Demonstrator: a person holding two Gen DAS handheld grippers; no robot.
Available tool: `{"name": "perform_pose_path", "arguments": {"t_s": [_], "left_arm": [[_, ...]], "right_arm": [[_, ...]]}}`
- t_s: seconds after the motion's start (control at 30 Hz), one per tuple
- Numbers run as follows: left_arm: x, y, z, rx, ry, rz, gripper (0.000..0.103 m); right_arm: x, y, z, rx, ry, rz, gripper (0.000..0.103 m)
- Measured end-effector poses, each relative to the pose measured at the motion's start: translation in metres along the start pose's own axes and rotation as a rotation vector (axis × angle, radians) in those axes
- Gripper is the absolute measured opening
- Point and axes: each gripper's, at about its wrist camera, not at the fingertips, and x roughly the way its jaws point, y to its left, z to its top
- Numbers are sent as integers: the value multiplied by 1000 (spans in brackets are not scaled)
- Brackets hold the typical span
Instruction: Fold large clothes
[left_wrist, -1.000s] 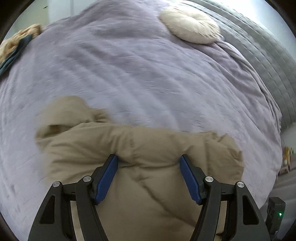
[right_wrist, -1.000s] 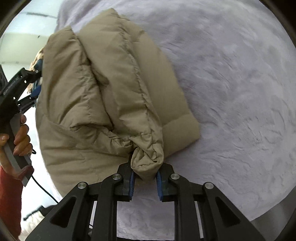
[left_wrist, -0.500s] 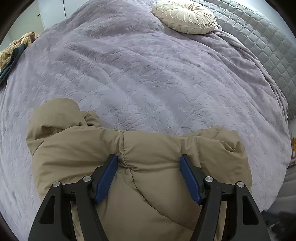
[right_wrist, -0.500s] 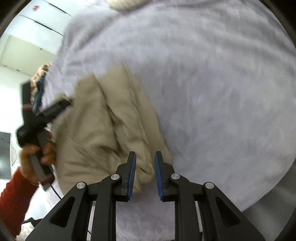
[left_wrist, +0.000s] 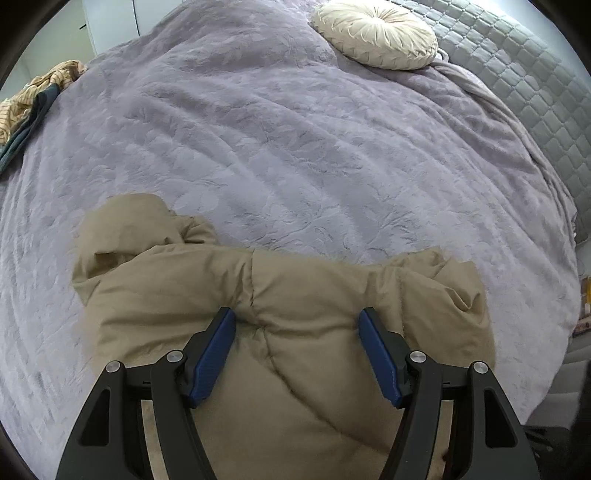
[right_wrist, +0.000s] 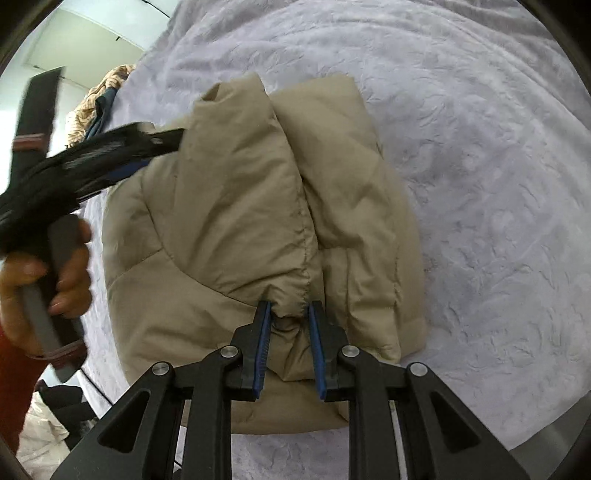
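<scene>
Tan puffer jacket is lying on the lavender bed cover, near the bed's front edge, already bundled into a thick folded block with one quilted panel lying over the other along a centre seam. Right hand-held gripper is pinching a bunched fold of the jacket's near edge, blue pads pressing in on the fabric from both sides. Left hand-held gripper is sitting over the jacket with jaws spread wide; puffy fabric is bulging up between them, but whether the pads are actually pressing on it I cannot tell. In the right wrist view a hand is gripping that tool's handle to the left of the jacket.

Progress, judging from the layout: main folds look done, bundle is compact. Left edge of the jacket is still lumpy, with a hood-like bulge sticking out past the block. Probably left: tucking that bulge, flattening, releasing.

Round cream cushion is lying well apart from the jacket, toward the far end of the bed. Crumpled striped clothes are waiting far off the jacket's left side, so more items likely remain.
</scene>
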Motion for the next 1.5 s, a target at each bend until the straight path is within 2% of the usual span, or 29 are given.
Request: {"name": "perform_pose_path", "arguments": {"t_s": [0.13, 0.17, 0.23, 0.4, 0.53, 0.57, 0.63, 0.7, 0.77, 0.87, 0.93, 1.0, 1.1, 1.17, 1.33, 1.43, 1.47, 1.5], "left_arm": [[-27, 16, -9, -17, -17, -2, 70], [-32, 20, -12, -26, -17, -1, 78], [-45, 32, -20, -56, -32, 12, 86], [-59, 57, -37, -115, -29, 51, 86], [-64, 76, -54, -174, -14, 54, 86], [-64, 81, -58, -187, -7, 47, 86], [-63, 88, -66, -213, 12, 24, 86], [-60, 97, -77, -250, 40, -1, 86], [-58, 108, -89, -295, 57, -35, 86], [-57, 119, -103, -345, 66, -89, 86], [-53, 127, -112, -376, 75, -129, 86], [-48, 135, -122, -418, 83, -187, 86], [-37, 145, -133, -463, 107, -285, 86], [-27, 152, -140, -482, 130, -380, 86], [-3, 164, -149, -525, 143, -557, 86], [6, 166, -150, -519, 128, -600, 89], [9, 167, -150, -516, 127, -608, 97], [14, 168, -149, -511, 125, -615, 98]], "right_arm": [[-8, 1, 3, -14, 4, 13, 24], [-7, 1, 5, -14, 4, 18, 24], [-13, 0, 8, -18, 0, 33, 24], [-29, -3, 15, -55, -9, 26, 25], [-35, -8, 26, -53, -24, 3, 33], [-36, -9, 28, -45, -26, 4, 35], [-37, -17, 32, -23, -28, 10, 44], [-33, -20, 36, -11, -26, 15, 46], [-29, -25, 41, -6, -17, 21, 48], [-26, -32, 45, -1, -17, 37, 60], [-26, -38, 48, 5, -22, 73, 81], [-25, -44, 48, 17, -21, 116, 88], [-20, -55, 53, 32, -19, 159, 94], [-15, -62, 58, 35, -14, 191, 94], [7, -70, 74, 8, 42, 266, 94], [23, -68, 85, -44, 103, 325, 94], [29, -68, 89, -58, 129, 335, 94], [36, -68, 93, -67, 156, 344, 94]]}}
